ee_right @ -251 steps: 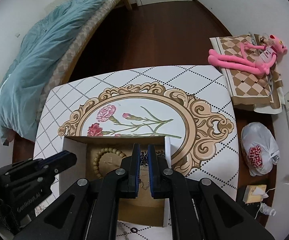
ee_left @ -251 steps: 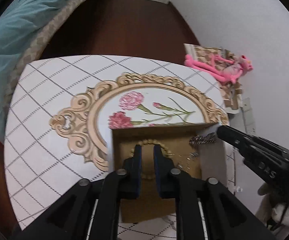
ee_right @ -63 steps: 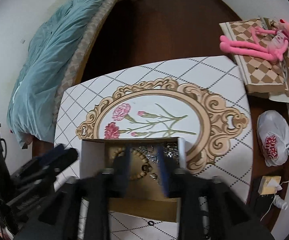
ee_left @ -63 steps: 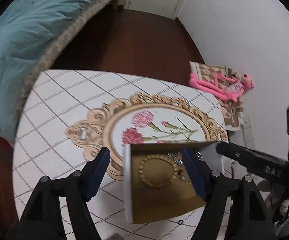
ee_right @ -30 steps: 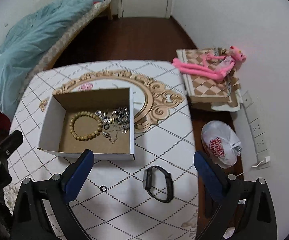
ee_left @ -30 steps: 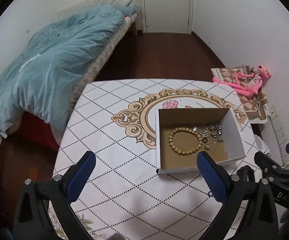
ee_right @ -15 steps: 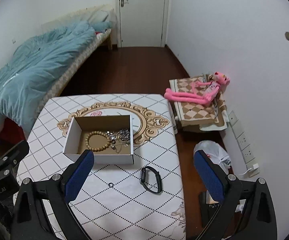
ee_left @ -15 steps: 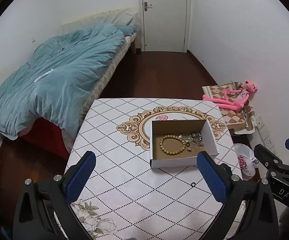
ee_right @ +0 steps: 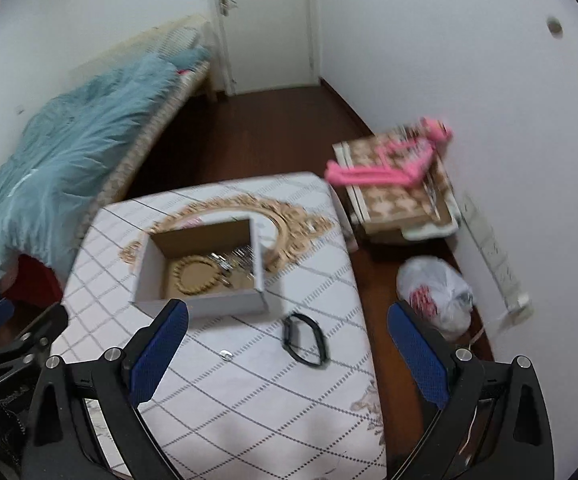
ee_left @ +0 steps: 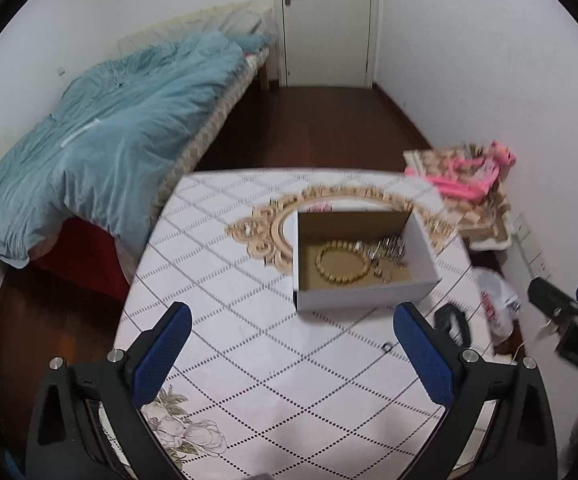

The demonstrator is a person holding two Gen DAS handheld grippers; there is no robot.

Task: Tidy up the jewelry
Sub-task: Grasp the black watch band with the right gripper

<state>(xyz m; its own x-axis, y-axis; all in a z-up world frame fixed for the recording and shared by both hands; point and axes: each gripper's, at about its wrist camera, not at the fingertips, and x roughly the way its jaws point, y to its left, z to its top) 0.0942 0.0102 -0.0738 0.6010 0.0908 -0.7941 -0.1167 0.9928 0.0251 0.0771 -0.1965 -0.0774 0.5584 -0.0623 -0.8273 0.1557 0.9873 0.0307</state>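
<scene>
A white cardboard box stands on the patterned table. Inside it lie a wooden bead bracelet and a tangle of silver jewelry. A black band and a small ring lie on the table in front of the box. My left gripper is wide open and empty, held back above the table's near part. My right gripper is wide open and empty, also held back from the box.
A bed with a blue duvet stands left of the table. A pink plush toy on a checked box and a white plastic bag lie on the floor at the right by the wall. A door is at the back.
Both grippers opened wide and pulled up and back from the box. In the last half second both views moved slightly closer to the table again.
</scene>
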